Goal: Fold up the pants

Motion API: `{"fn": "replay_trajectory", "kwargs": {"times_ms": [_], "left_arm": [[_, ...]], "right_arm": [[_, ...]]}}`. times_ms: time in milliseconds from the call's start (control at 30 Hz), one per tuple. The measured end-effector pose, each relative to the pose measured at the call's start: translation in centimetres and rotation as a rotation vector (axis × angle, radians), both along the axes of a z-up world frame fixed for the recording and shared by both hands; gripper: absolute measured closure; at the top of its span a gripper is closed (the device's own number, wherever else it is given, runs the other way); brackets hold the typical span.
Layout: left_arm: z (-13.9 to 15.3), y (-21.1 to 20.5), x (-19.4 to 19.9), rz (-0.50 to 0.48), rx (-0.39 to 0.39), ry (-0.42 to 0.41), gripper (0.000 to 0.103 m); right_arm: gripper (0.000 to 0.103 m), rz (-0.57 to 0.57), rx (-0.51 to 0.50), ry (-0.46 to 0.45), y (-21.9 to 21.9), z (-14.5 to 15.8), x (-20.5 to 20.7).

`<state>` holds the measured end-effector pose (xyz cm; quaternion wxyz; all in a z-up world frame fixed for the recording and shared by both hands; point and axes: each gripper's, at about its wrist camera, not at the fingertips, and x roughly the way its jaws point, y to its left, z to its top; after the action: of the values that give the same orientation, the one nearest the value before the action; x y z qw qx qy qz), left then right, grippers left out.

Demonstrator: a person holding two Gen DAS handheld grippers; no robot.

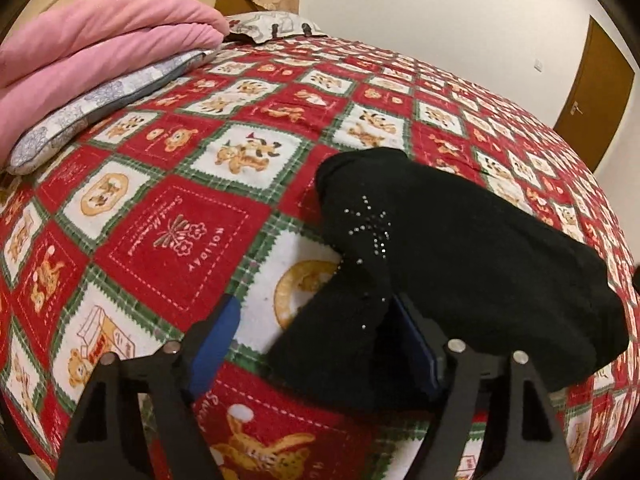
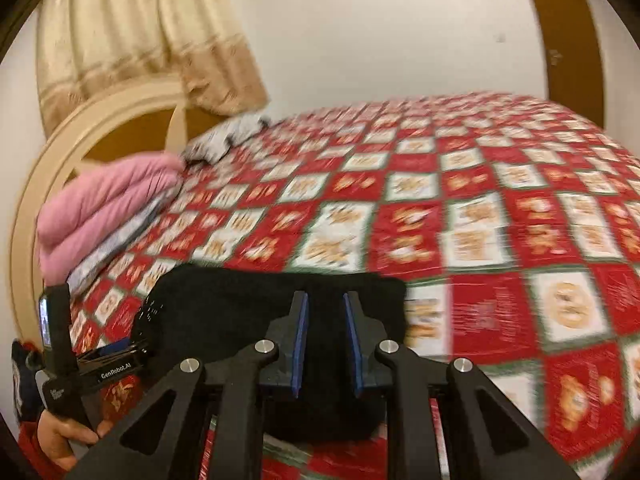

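Note:
The black pants lie folded into a compact bundle on the red patchwork bedspread, with a rhinestone star on the top layer. My left gripper stands open and wide at the bundle's near left corner, and a black flap lies loose between its blue pads. In the right wrist view the pants sit just beyond my right gripper. Its pads are a narrow gap apart with nothing visibly pinched. A person's hand holds the left gripper at the bundle's left end.
A folded pink blanket rests on a grey patterned pillow at the head of the bed, by the cream headboard and a beige curtain. A brown door stands beyond the bed's far side.

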<state>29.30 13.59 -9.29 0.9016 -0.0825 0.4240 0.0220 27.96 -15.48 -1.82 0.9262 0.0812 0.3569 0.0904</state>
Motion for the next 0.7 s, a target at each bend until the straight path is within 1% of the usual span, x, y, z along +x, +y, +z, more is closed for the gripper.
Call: {"fn": "replay_trajectory", "kwargs": {"times_ms": [33, 67, 133, 167, 200, 267, 400, 500, 567, 600, 633, 667, 700], "left_arm": [[0.0, 0.2, 0.0, 0.0, -0.003, 0.0, 0.022], [0.0, 0.5, 0.0, -0.003, -0.011, 0.003, 0.022], [0.1, 1.2, -0.1, -0.01, -0.027, 0.024, 0.012], [0.2, 1.8, -0.3, -0.013, -0.035, 0.034, 0.009], [0.2, 2.2, -0.5, -0.014, -0.04, 0.039, 0.007], [0.2, 3.3, -1.2, -0.023, -0.059, 0.046, 0.006], [0.7, 4.8, -2.3, -0.052, -0.079, 0.044, 0.006], [1.8, 5.7, -2.4, -0.07, -0.101, -0.019, 0.006], [2.4, 6.1, -1.5, -0.053, -0.098, -0.062, 0.006], [2.4, 6.2, -0.9, -0.057, -0.119, -0.075, 0.006], [2.0, 6.1, 0.2, -0.08, -0.166, -0.068, 0.006], [1.5, 5.9, 0.8, -0.092, -0.191, -0.046, 0.007], [0.5, 5.5, 1.7, -0.105, -0.229, -0.001, 0.007]], "right_arm": [[0.084, 0.006, -0.002, 0.027, 0.3, -0.6, 0.6], [0.084, -0.011, -0.035, 0.082, 0.8, -2.1, 1.6], [0.086, -0.053, -0.112, 0.145, 0.7, -4.5, 2.6], [0.086, -0.048, -0.109, 0.124, 0.3, -5.6, 2.6], [0.086, -0.031, -0.101, 0.069, -0.1, -5.9, 2.1], [0.086, -0.029, -0.065, 0.066, -0.7, -5.8, 2.0], [0.085, -0.026, -0.06, 0.056, -1.0, -5.7, 1.7], [0.084, -0.023, -0.065, 0.051, -0.8, -5.6, 1.8], [0.084, -0.023, -0.061, 0.051, -0.8, -5.7, 1.8], [0.084, -0.023, -0.057, 0.052, -0.7, -5.6, 1.9], [0.084, -0.022, -0.054, 0.052, -0.7, -5.6, 1.8], [0.084, -0.019, -0.053, 0.054, -0.7, -5.5, 1.8], [0.084, -0.016, -0.055, 0.057, -0.6, -5.1, 1.7]]}}
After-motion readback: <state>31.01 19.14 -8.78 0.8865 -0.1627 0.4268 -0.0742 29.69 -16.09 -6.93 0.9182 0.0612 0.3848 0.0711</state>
